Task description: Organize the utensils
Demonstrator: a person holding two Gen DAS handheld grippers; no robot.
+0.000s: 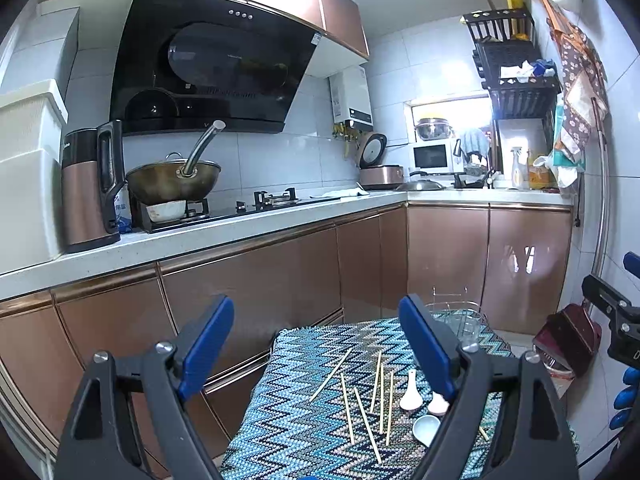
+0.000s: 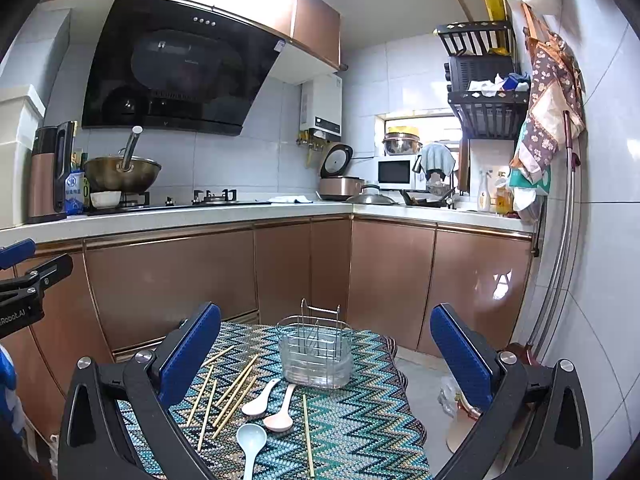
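Several wooden chopsticks point(image 2: 234, 394) lie scattered on a small table under a zigzag-patterned cloth point(image 2: 360, 420). Three ceramic spoons rest beside them: a white spoon point(image 2: 260, 398), a pink spoon point(image 2: 280, 418) and a pale blue spoon point(image 2: 251, 440). At the table's far edge stands a clear utensil holder point(image 2: 316, 354) with a wire frame, empty. In the left wrist view the chopsticks point(image 1: 366, 404), white spoon point(image 1: 411, 394) and holder point(image 1: 460, 322) show too. My left gripper point(image 1: 316, 344) and right gripper point(image 2: 326, 350) both hover open above the table, holding nothing.
Copper-coloured cabinets point(image 2: 280, 264) run along the back under a white counter point(image 2: 200, 216) with a wok point(image 2: 120, 176), kettle point(image 2: 50, 172) and hob. A dustpan point(image 1: 568, 336) sits on the floor by the right wall. The other gripper point(image 2: 24, 288) shows at the left edge.
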